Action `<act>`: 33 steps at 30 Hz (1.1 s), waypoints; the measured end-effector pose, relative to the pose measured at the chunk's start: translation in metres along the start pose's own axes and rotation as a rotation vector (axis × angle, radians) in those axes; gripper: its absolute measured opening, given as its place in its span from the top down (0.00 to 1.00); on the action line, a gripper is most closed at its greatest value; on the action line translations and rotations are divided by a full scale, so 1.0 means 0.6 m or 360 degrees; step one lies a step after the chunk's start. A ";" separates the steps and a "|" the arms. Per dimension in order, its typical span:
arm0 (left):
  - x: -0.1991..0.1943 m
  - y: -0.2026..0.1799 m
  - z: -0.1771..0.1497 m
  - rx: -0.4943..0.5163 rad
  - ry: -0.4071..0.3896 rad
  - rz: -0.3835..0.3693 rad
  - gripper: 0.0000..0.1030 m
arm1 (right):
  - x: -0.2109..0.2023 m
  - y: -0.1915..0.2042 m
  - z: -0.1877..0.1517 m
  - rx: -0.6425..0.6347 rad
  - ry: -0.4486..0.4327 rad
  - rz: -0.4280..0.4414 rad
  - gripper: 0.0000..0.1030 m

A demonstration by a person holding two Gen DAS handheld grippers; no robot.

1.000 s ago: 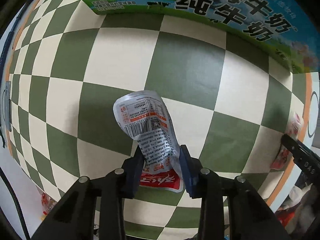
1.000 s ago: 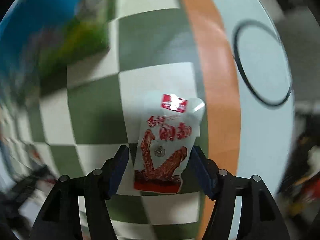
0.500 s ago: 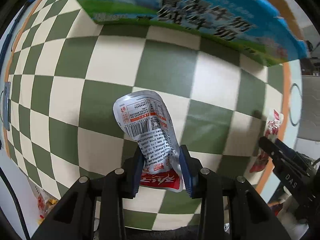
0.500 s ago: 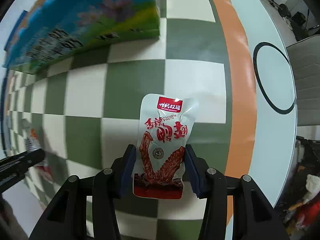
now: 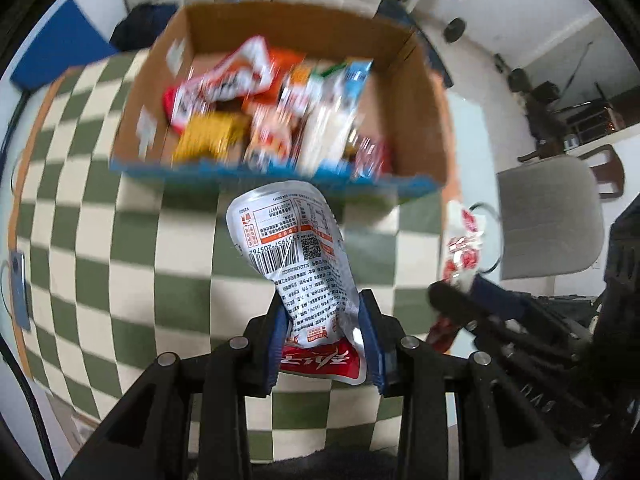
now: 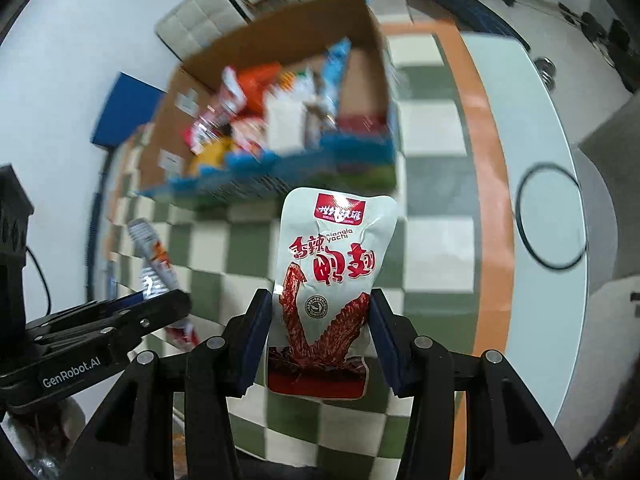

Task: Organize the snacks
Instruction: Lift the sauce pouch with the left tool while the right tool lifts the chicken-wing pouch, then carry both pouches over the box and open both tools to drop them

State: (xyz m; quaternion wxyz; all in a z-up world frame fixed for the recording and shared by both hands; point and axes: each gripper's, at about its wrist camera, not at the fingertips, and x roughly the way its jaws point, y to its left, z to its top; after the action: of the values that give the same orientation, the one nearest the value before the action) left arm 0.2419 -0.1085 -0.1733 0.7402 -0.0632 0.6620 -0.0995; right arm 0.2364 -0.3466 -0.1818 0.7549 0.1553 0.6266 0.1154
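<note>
My left gripper (image 5: 323,340) is shut on a silver snack pouch (image 5: 296,256), held with its barcode side facing the camera, above the checkered cloth. My right gripper (image 6: 320,340) is shut on a white snack pouch (image 6: 332,276) printed with red characters and a red wing. Each gripper shows in the other's view: the right gripper (image 5: 460,296) with its pouch at the lower right, the left gripper (image 6: 160,304) with its silver pouch at the lower left. Ahead of both stands an open cardboard box (image 5: 408,92) holding several snack packets.
The green-and-white checkered cloth (image 5: 120,264) covers a round table with an orange band (image 6: 488,216) and a pale rim. A grey chair (image 5: 548,220) stands to the right of the table. A blue pad (image 5: 56,52) lies at the back left.
Both grippers have risen off the cloth with their pouches. The box's open top and contents have come into view. The right jaws closed onto the white pouch.
</note>
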 end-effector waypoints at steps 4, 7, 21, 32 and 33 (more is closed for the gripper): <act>-0.038 -0.009 0.067 0.0047 -0.0058 -0.0001 0.69 | -0.001 0.046 0.057 -0.0037 -0.0062 0.0055 0.50; -0.054 -0.007 0.125 0.0082 -0.0095 0.0043 0.69 | 0.003 0.059 0.112 -0.0058 -0.0101 0.0069 0.50; 0.022 0.054 0.362 0.0164 0.0031 0.0359 0.69 | 0.134 0.050 0.367 -0.0054 0.0027 -0.0148 0.50; 0.094 0.111 0.446 0.0176 0.0140 0.0547 0.69 | 0.217 0.038 0.439 -0.0095 0.0148 -0.0346 0.50; 0.099 0.113 0.451 0.0179 0.0151 0.0557 0.69 | 0.223 0.037 0.442 -0.0097 0.0156 -0.0354 0.50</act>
State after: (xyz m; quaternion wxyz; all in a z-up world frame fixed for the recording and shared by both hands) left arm 0.5209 -0.0668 -0.2149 0.7166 0.0991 0.6903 -0.0091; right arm 0.5224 -0.3005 -0.2509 0.7359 0.0560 0.6723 0.0575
